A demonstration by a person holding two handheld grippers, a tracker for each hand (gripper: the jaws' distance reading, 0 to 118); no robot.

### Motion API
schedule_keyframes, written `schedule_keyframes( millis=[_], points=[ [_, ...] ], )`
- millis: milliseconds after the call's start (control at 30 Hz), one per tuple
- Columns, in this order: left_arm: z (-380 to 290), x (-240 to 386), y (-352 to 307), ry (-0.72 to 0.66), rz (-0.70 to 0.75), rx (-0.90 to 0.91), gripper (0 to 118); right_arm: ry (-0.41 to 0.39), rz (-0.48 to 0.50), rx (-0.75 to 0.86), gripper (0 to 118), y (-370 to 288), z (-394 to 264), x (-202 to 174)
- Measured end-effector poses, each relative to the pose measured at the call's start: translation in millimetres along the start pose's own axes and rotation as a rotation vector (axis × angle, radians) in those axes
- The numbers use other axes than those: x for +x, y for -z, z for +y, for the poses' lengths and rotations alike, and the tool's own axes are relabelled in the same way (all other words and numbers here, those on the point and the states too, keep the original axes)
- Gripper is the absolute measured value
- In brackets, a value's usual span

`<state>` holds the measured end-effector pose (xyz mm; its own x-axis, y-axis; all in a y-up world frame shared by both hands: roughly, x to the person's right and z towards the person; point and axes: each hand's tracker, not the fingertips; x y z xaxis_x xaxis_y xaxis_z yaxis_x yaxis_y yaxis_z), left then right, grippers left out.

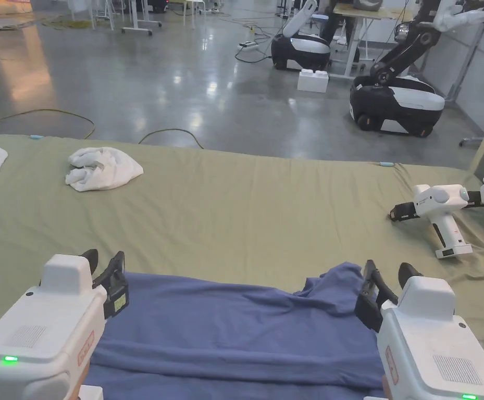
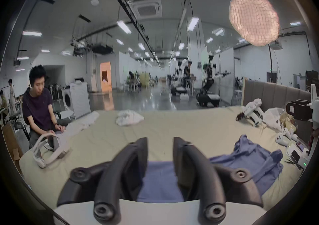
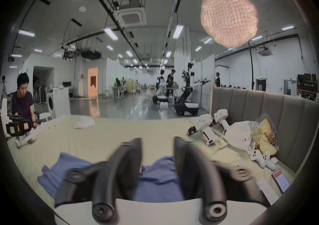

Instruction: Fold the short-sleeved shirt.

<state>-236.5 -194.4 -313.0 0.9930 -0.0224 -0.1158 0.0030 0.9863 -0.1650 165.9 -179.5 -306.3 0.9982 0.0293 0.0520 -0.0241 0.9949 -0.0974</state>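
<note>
Left gripper [image 1: 103,259] sits at the near-left corner of the blue short-sleeved cotton shirt [image 1: 225,333], jaws parted, cloth showing between them. The shirt lies across the olive-green bedsheet [image 1: 246,208]. Right gripper [image 1: 389,273], jaws likewise apart, at the rumpled right corner.

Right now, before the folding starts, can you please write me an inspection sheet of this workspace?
Surface: wide olive-green cloth-covered bed, lightly wrinkled.
Job's things: blue short-sleeved shirt lies spread at the near edge, its right part bunched.
Clutter: crumpled white towel at the far left; two spare white handheld grippers at the right; white game controllers and a phone near the grey padded headboard.
Grippers: left tool and right tool both open, at the shirt's far corners.
Cables: yellow cables on the floor beyond the bed.
Surroundings: glossy grey floor, black-and-white wheeled robots, a seated person.
</note>
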Motion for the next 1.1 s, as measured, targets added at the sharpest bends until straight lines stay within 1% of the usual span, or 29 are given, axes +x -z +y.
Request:
schedule_keyframes(
  millis=[33,67,100,167,267,367,467,600,667,700,733,767,800,867,900,933,1033,1100],
  points=[
    [4,4,-7,-0.004,0.012,0.03,18,0.003,-0.002,0.023,12,-5,1,-2],
    [6,5,-15,-0.005,0.021,0.061,8,0.001,-0.004,0.027,5,-9,3,-5],
    [8,6,-21,0.0,0.038,0.085,0,0.0,-0.017,0.042,4,-12,5,-6],
    [11,8,-30,0.006,0.039,0.101,0,0.007,0.011,0.054,2,-17,7,-6],
    [12,3,-39,0.02,0.023,0.098,0,-0.002,0.002,0.059,2,-21,8,-8],
    [5,-10,-41,0.023,0.029,0.048,0,-0.005,-0.002,0.061,2,-22,7,-7],
    [-14,-34,-33,0.017,0.053,-0.111,0,-0.002,0.003,0.032,2,-22,4,-6],
    [-49,-71,-8,-0.06,0.073,-0.403,0,-0.018,0.011,-0.019,2,-19,-6,-5],
    [-66,-87,6,-0.102,0.069,-0.517,0,-0.024,0.014,-0.043,2,-19,-12,-5],
    [-75,-93,12,-0.124,0.063,-0.57,1,-0.027,0.015,-0.056,2,-18,-14,-5],
    [-83,-98,18,-0.147,0.059,-0.599,8,-0.024,0.016,-0.063,2,-18,-16,-5],
    [-89,-102,25,-0.173,0.025,-0.65,19,-0.022,0.019,-0.07,2,-18,-19,-3],
    [-95,-106,32,-0.19,0.026,-0.691,30,-0.023,0.02,-0.081,2,-17,-20,-3],
    [-104,-108,42,-0.195,0.025,-0.745,42,-0.03,0.021,-0.096,2,-16,-23,-3],
    [-108,-107,47,-0.189,0.036,-0.771,63,-0.032,0.02,-0.1,2,-18,-23,-3],
    [-112,-107,52,-0.18,0.043,-0.776,70,-0.036,0.02,-0.104,2,-18,-25,-3],
    [-123,-102,64,-0.167,0.03,-0.856,72,-0.044,0.015,-0.121,2,-18,-28,0],
    [-136,-98,72,-0.157,0.034,-0.956,70,-0.047,0.008,-0.139,2,-17,-30,3]
  ],
)
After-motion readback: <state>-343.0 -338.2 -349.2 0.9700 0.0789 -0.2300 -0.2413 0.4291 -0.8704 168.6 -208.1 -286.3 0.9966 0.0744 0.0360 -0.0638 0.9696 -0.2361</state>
